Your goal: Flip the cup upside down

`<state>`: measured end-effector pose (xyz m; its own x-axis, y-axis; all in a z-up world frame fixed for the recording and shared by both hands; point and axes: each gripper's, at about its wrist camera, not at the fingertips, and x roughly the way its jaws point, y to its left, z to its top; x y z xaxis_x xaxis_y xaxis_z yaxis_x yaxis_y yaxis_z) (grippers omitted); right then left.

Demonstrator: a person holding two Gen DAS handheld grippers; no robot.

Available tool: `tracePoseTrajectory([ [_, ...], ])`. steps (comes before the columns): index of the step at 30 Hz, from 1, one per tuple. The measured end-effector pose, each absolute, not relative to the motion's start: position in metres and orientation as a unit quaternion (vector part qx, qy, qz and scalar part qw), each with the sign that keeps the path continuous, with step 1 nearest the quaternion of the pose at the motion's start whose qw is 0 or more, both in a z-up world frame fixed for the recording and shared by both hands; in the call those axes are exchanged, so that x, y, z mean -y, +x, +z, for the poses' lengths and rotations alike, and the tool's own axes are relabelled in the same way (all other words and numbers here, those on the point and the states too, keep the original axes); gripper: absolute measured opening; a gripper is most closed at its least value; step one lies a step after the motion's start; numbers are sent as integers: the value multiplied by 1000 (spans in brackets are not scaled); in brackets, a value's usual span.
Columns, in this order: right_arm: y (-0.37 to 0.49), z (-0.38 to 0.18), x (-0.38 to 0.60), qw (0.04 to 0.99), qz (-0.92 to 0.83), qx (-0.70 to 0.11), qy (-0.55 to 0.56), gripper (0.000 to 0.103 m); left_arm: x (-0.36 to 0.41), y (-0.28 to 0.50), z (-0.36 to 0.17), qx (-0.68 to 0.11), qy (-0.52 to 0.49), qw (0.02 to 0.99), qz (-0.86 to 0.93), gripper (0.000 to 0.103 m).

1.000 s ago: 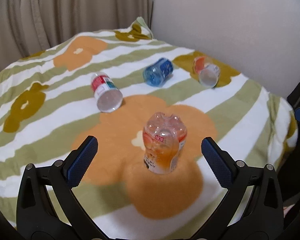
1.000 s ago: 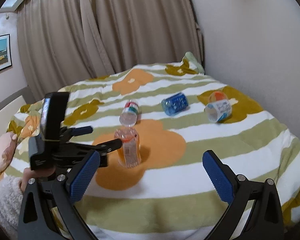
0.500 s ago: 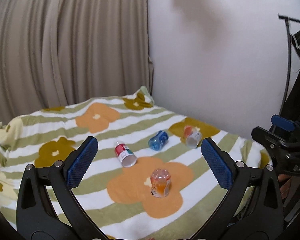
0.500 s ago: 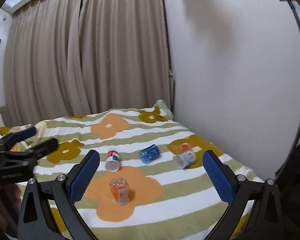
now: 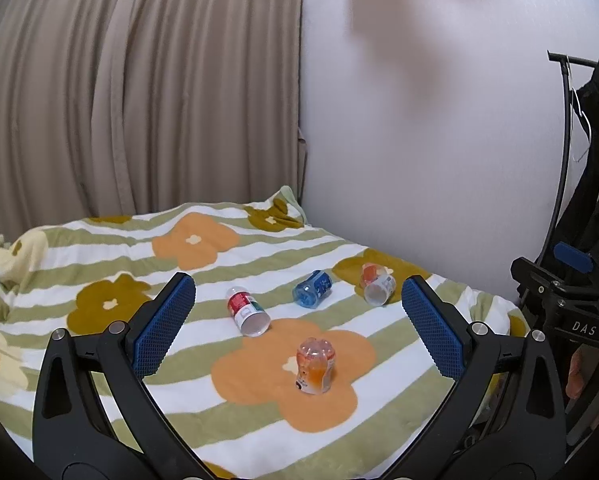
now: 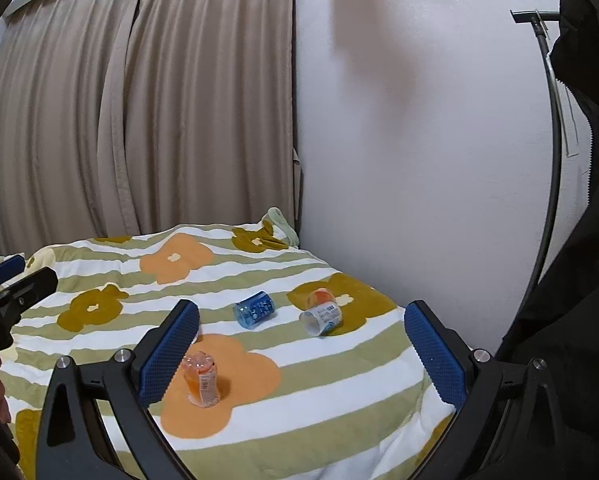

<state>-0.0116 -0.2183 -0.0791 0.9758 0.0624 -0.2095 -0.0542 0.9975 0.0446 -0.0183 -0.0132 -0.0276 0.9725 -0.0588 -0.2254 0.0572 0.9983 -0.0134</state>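
Orange cup (image 5: 315, 366) open all sides; red cup (image 5: 246, 311) nearest behind, wall well right.

Both tongs were held level, side by side and well apart; the left tongs (image 5: 299, 332) and the right tongs (image 6: 301, 350) gaped wide, gripping nothing.

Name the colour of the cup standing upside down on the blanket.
Clear plastic tinted orange, with a printed label: upside-down cup, clearest in the left wrist view.
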Motion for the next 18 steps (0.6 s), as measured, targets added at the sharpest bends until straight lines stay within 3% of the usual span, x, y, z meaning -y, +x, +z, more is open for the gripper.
tracePoseTrajectory([
  [18,-13,-74,221,994,28,-103,25,102,13,-22,-28,-115,-6,993,-40,103],
])
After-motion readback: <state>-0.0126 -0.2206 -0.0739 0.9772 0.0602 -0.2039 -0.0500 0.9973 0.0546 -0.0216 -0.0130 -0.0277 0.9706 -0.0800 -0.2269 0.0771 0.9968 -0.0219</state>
